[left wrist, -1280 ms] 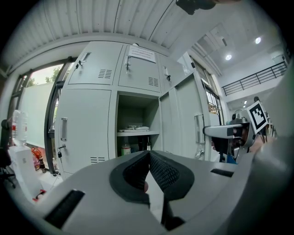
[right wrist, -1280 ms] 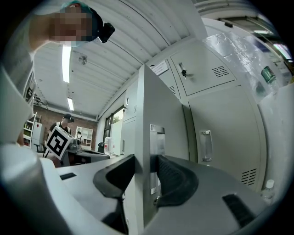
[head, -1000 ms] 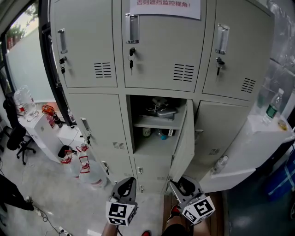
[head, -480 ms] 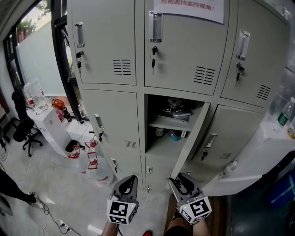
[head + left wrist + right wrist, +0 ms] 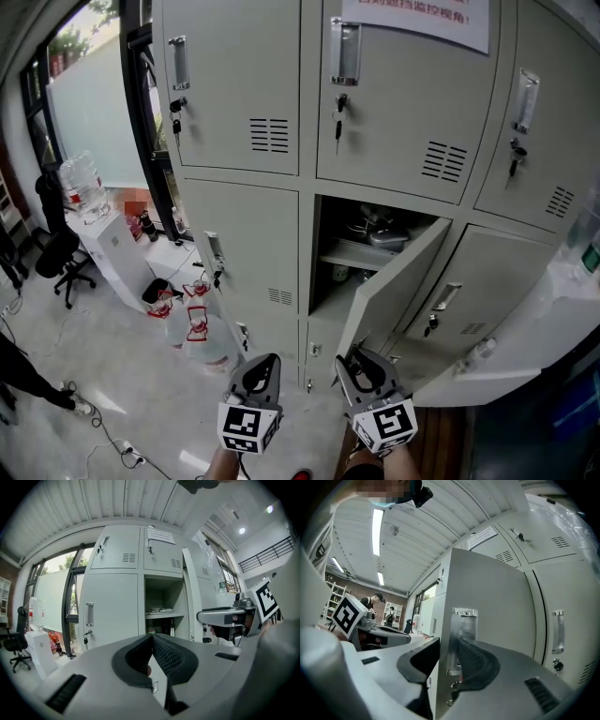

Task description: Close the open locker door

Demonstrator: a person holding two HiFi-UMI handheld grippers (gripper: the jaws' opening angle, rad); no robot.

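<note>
The grey open locker door (image 5: 394,281) hangs out from the middle compartment (image 5: 361,253), which holds a shelf with small items. My right gripper (image 5: 352,367) is at the door's lower free edge. In the right gripper view the door (image 5: 487,602) edge and its metal handle (image 5: 461,634) stand between the jaws of the right gripper (image 5: 447,656), which are closing without clamping. My left gripper (image 5: 258,370) hovers to the left of the door, touching nothing. Its pads meet with nothing held in the left gripper view (image 5: 152,641), which also shows the door (image 5: 188,597).
Large water bottles (image 5: 202,333) stand on the floor left of the lockers. Beside them are a white cabinet (image 5: 117,253) and an office chair (image 5: 61,262). A white counter (image 5: 525,347) juts out at the right. People (image 5: 372,603) stand far behind.
The door now slants further across its opening than a second ago. My right gripper has stayed at its lower free edge, and the head view has shifted left.
</note>
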